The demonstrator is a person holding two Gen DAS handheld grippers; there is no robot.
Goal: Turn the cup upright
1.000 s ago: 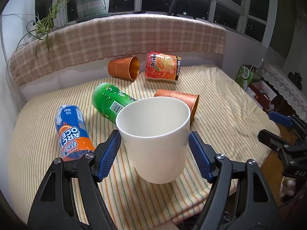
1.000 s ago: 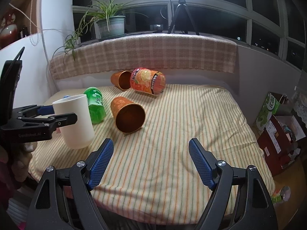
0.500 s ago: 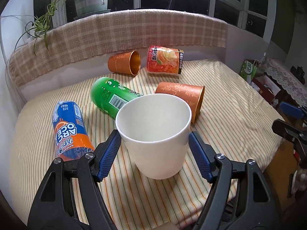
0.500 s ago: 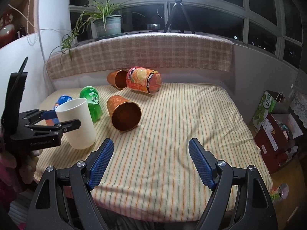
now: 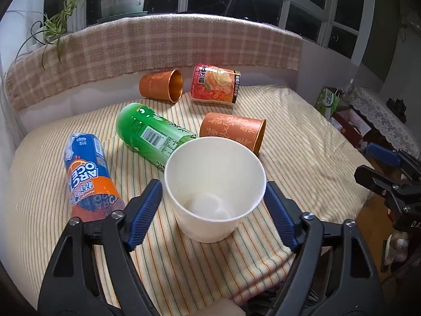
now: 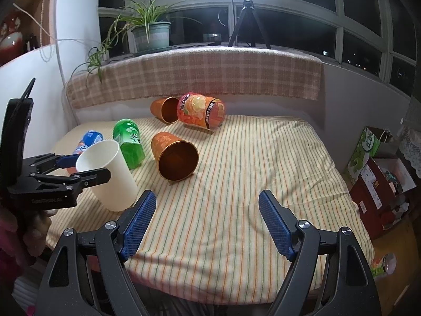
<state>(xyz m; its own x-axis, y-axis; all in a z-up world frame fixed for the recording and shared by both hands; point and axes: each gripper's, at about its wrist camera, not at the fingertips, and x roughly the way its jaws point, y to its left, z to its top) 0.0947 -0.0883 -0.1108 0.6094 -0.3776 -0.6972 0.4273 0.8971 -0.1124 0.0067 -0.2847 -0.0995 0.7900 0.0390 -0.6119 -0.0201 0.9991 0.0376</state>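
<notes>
A white paper cup sits mouth up between the blue pads of my left gripper, near the table's front edge. In the right wrist view the cup leans toward the left gripper, its base on the striped cloth. The pads touch or nearly touch the cup's rim; I cannot tell whether they squeeze it. My right gripper is open and empty, over the front middle of the table.
Lying on the striped cloth: two orange cups, a green cup, a blue and orange cup, a red fruit-print cup. Boxes stand on the floor to the right.
The left gripper has risen and tilted down over the white cup, so I see into it. The cup now leans toward that gripper. The right gripper drew back slightly.
</notes>
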